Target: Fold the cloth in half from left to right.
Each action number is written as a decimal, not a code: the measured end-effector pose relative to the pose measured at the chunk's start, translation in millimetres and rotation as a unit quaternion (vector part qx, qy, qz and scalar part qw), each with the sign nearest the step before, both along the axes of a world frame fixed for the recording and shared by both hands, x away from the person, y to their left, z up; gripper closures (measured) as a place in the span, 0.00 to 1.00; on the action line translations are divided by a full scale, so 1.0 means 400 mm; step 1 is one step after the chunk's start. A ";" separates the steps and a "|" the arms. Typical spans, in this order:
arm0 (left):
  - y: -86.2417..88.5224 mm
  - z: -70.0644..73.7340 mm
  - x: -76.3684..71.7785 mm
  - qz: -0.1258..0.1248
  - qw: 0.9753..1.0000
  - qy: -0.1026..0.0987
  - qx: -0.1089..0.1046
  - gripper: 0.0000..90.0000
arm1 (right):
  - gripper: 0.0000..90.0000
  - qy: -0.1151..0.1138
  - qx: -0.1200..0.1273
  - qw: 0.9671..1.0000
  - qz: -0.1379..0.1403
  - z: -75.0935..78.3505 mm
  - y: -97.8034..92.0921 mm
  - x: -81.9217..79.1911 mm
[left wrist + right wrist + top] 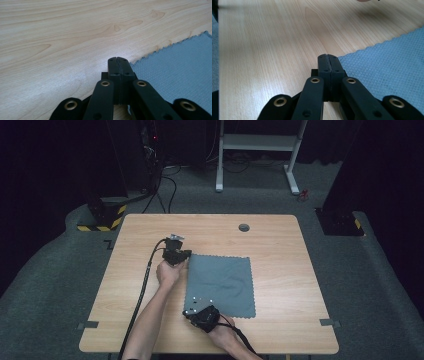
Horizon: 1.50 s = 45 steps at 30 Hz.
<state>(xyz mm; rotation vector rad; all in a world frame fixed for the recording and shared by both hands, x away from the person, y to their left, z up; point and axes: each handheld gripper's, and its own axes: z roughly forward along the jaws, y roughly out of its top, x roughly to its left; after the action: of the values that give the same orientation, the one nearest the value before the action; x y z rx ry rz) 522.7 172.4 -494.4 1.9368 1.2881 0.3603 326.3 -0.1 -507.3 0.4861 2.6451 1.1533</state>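
Observation:
A grey-blue cloth (222,280) lies flat on the wooden table (270,235). My left gripper (179,254) sits at the cloth's far left corner, my right gripper (194,313) at its near left corner. In the left gripper view the jaws of the left gripper (117,60) are pressed together over bare wood, with the cloth's (175,65) scalloped edge running off to their right. The right gripper (328,57) is likewise shut, and the cloth (387,57) meets its right jaw. No cloth shows between either pair of jaws; both corners are hidden under the grippers.
A round cable hole (244,227) is set near the table's far edge. Bare wood surrounds the cloth. On the carpet beyond the table stand a white desk frame (257,150) and black stands with yellow-striped bases (102,217).

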 end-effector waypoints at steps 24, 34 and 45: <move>0.006 0.064 -0.037 -0.014 1.000 -0.014 0.003 1.00 | 1.00 0.005 0.067 0.998 0.015 0.048 -0.024 -0.023; -0.111 0.075 -0.026 -0.062 0.997 -0.030 0.024 1.00 | 1.00 0.009 0.060 0.998 -0.020 0.012 -0.117 -0.038; -0.163 0.061 -0.016 -0.067 0.997 -0.020 0.018 1.00 | 1.00 0.018 0.069 0.996 -0.055 -0.008 -0.203 -0.041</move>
<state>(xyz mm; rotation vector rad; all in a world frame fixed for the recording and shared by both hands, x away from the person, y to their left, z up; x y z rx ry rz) 516.4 107.3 -470.0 2.0230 1.1275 0.3541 309.9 -81.2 -510.7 0.6755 2.5437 1.3104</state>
